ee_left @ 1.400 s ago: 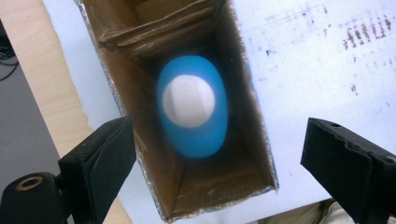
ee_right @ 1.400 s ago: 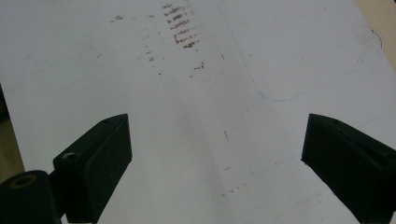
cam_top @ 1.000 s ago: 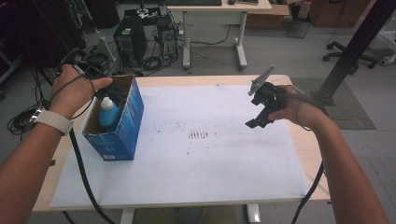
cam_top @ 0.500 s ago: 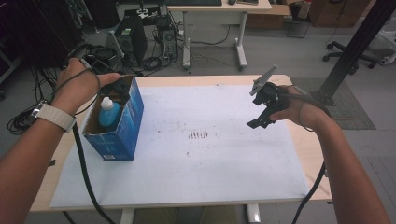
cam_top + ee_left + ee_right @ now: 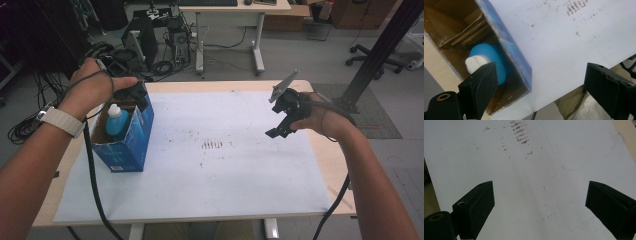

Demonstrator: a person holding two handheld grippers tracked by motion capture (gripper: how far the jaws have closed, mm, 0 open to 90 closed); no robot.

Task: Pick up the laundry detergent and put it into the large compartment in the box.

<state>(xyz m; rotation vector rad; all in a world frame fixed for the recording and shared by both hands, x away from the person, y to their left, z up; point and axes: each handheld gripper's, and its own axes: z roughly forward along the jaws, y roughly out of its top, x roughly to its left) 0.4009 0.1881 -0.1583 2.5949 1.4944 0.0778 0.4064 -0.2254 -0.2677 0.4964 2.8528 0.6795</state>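
High view: blue box (image 5: 127,135) stands open-topped at the counter's (image 5: 320,165) left edge, a blue bottle (image 5: 117,122) with white cap upright inside. Left gripper (image 5: 131,92) hovers just above the box's far rim, jaws apart, empty; bottle sits below, nearer one jaw. Bottle looks light, smooth plastic, probably slippery; grip the body below the cap. Right gripper (image 5: 280,122) hangs well apart from the box, jaws apart.
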